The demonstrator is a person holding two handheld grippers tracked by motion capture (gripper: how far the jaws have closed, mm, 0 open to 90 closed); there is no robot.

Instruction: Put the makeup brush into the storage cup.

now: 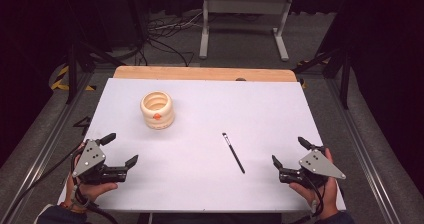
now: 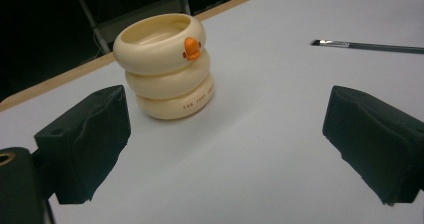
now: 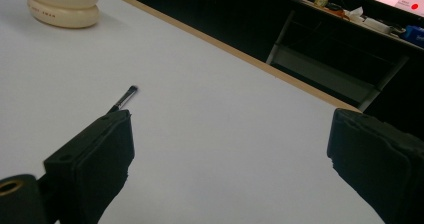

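While both the left gripper and right gripper wait at the bottom corners, jaws wide and empty, the thin black makeup brush lies right of centre on the white desk: light, stiff, prone to roll, best pinched mid-handle. Farther, upper left, stands the cream ringed duck-face plastic cup.

The surface is a white sheet with a wooden strip along its far edge. Grey carpet floor surrounds it. A white metal frame stands beyond, with loose cables beside it. The surroundings are dark.
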